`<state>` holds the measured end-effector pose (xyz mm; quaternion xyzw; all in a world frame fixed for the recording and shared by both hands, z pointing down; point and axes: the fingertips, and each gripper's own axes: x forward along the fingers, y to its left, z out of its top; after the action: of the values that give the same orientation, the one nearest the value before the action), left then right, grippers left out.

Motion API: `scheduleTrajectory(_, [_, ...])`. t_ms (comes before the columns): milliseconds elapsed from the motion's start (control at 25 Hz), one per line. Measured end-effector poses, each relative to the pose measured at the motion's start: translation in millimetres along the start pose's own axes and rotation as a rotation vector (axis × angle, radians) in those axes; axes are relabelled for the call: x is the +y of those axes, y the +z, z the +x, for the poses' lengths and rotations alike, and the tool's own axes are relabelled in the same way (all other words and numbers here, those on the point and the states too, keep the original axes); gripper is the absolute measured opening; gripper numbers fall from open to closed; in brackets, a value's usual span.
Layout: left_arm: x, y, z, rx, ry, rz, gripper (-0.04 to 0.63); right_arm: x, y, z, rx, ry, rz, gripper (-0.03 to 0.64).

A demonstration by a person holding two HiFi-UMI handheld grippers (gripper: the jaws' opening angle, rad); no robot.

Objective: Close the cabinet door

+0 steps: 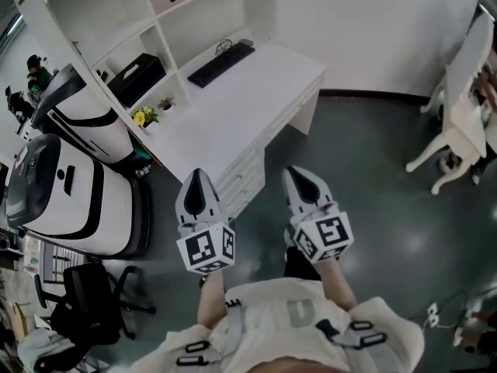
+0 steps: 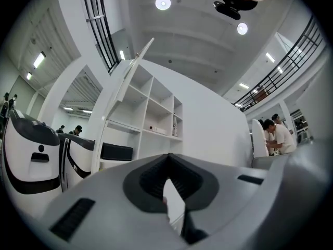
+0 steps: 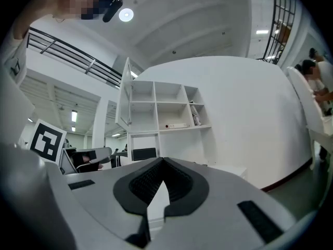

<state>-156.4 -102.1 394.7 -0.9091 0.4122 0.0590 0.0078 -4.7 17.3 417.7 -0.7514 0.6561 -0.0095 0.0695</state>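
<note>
Well ahead of and above the jaws: cabinet door [image 3: 125,92] hangs open | left gripper [image 1: 198,179], right gripper [image 1: 301,174]: jaws together, empty, held level | likely set to push, not grasp.

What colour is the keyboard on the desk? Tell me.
Black; the keyboard shows best in the head view, on the white desk.

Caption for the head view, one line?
Left hand-held gripper and right hand-held gripper, both shut, side by side before a white desk with a black keyboard.
</note>
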Motion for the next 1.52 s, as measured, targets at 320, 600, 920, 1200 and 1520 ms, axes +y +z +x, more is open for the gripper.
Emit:
scheduleTrajectory(320, [-32.8,11.8,98.6,-0.011,0.081,0.009,0.005,-86.1,25.2,82.1,0.006,0.079,-0.02,0.002])
scheduleTrajectory(600, [-41.4,13.3,151.5,-0.048,0.174,-0.015,0.005,-127.3,32.1,144.0,0.011,0.166,-0.054,0.002])
scheduleTrajectory(920, [-35.8,20.5,185.2,-0.045,0.188,-0.019,0.005,-123.0,42.5,179.2,0.005,0.214,-0.044,0.002])
scheduleTrajectory(1200, [-27.0,25.7,199.8,-0.045,0.179,0.024,0.005,-120.7,49.4,203.3,-0.012,0.236,-0.023,0.002])
scheduleTrajectory(1520, [3.5,39.1,185.1,-0.067,0.306,0.031,0.005,-86.1,58.5,226.4,-0.036,0.381,0.004,0.002])
